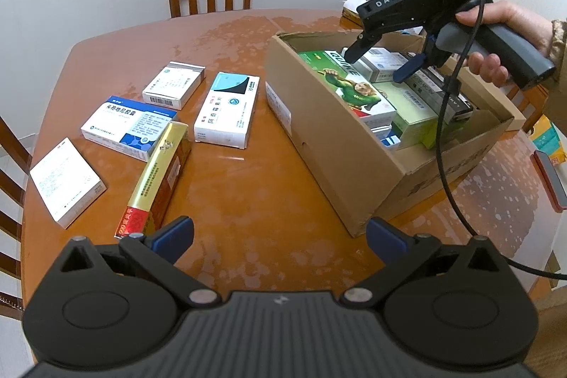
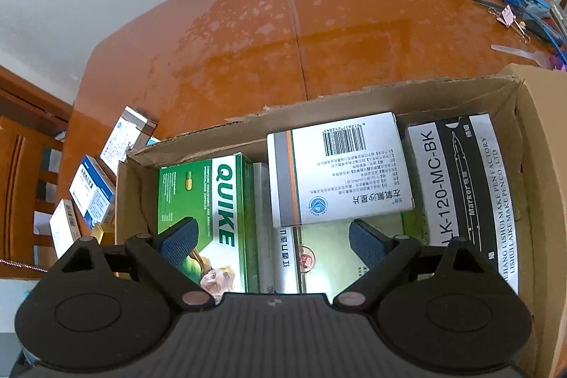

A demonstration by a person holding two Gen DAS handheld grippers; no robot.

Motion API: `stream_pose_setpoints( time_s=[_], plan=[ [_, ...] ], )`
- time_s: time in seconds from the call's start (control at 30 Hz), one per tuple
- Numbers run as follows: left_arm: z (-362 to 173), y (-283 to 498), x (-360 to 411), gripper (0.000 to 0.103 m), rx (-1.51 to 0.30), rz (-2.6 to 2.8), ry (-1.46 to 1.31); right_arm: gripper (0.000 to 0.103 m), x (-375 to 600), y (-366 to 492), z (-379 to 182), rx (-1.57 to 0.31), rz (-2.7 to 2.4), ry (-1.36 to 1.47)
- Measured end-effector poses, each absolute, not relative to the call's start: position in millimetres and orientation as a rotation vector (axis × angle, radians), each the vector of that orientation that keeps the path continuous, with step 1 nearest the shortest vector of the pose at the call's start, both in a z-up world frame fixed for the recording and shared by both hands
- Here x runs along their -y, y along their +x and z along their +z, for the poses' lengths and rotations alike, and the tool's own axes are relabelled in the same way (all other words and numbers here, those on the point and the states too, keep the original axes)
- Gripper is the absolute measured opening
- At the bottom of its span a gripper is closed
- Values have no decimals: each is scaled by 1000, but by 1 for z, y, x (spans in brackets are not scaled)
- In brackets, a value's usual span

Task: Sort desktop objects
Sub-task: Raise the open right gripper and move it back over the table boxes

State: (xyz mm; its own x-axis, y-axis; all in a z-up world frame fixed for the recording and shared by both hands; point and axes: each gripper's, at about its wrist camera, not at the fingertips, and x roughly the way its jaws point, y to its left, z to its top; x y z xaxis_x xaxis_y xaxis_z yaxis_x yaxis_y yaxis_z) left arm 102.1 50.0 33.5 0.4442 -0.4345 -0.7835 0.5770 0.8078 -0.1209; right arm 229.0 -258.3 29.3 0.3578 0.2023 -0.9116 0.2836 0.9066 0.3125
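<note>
Right gripper [image 2: 273, 240] jaws spread, empty, poised over cardboard box [image 1: 319, 144] above green QUIKE carton [image 2: 205, 201]; left gripper [image 1: 280, 236] jaws apart, empty, over table [image 1: 248, 193]; five medicine boxes remain outside; suggest lifting clear before fetching gold-red carton [image 1: 156, 179]

The glossy orange-brown wooden table [image 1: 248, 193] carries an open brown cardboard box [image 1: 340, 165] at the right. To its left lie five flat cartons, apart from the box: a white-and-teal carton [image 1: 226, 110], a white barcode carton [image 1: 173, 84], a blue-and-white carton [image 1: 124, 126], a gold-and-red long carton [image 1: 156, 176] and a plain white carton [image 1: 65, 181].
</note>
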Motion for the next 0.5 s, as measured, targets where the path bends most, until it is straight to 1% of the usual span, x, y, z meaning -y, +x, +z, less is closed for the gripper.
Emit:
stream_pose_setpoints(
  time_s=[0.13,0.37,0.5],
  plan=[
    [32,103,-49,103,-920,-631,176,95,254,221,46,-1179,-48,436],
    [32,102,-47,103,-916,-646,186,95,243,207,96,-1025,1,354],
    [33,101,-48,103,-912,-654,182,95,228,209,118,-970,54,298]
  ],
)
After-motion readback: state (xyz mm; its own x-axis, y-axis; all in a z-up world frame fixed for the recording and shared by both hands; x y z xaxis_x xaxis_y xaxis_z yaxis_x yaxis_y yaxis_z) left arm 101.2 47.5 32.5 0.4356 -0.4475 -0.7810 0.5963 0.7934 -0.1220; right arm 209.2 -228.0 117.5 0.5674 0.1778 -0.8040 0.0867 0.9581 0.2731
